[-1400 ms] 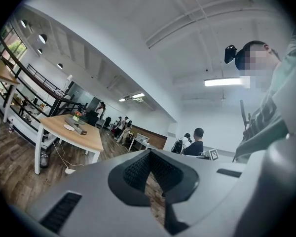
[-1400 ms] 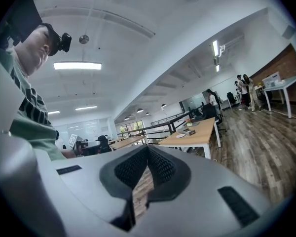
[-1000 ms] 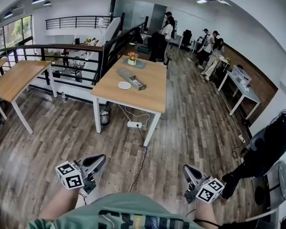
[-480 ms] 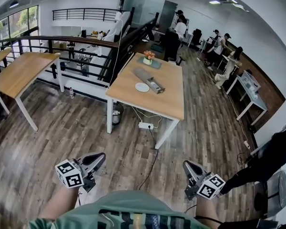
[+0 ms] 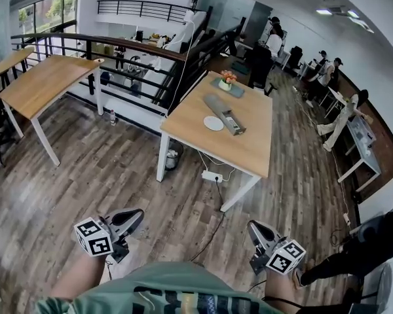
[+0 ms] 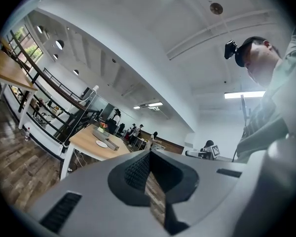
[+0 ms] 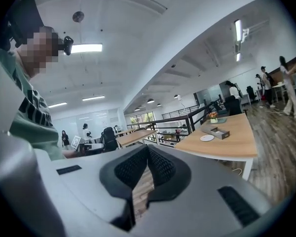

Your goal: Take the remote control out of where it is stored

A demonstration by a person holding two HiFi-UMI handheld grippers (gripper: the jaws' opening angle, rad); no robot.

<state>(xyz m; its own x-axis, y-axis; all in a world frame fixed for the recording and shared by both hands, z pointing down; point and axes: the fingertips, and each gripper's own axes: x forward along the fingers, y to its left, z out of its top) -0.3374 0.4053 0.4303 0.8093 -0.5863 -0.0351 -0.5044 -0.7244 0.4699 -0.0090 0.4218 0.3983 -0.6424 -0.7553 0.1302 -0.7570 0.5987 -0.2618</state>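
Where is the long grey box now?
In the head view, the box lies on the table right of centre; a white disc sits just left of it, flowers beyond.

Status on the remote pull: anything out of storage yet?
Done: nothing visible. The long grey box sits on the light wooden table across the floor, untouched; no remote can be made out. In hand: left gripper and right gripper are shut and empty, low by the person's body. Left: reach the table, find the remote, lift it out.
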